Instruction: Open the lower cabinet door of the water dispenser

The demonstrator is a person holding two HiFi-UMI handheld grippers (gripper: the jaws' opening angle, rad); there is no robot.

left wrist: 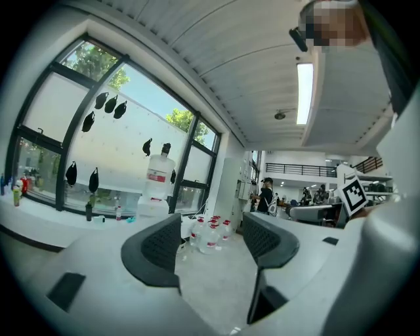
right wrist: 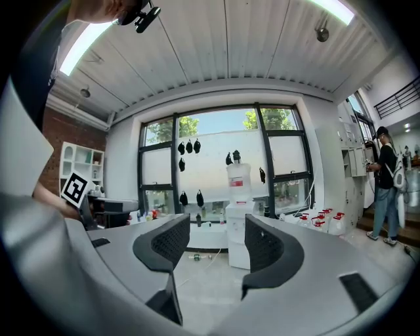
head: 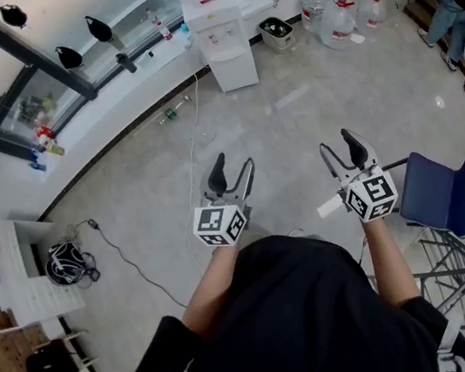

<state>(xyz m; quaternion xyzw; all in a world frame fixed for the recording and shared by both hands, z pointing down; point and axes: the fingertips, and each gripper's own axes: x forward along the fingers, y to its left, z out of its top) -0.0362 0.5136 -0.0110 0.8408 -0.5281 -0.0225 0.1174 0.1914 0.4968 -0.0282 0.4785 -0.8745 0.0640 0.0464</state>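
Water dispenser (head: 227, 49): bottle (right wrist: 239, 184) label red, writing illegible.

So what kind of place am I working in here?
Probably an open office or workshop floor, not a home: a water dispenser stands against the wall, spare water jugs cluster on the floor beside it, and there is a blue chair.

Tall dark-framed windows (right wrist: 210, 164) overlook a grey floor (head: 317, 113) with white shelves (head: 24, 286) and, seemingly, a blue folding chair (head: 451, 197).
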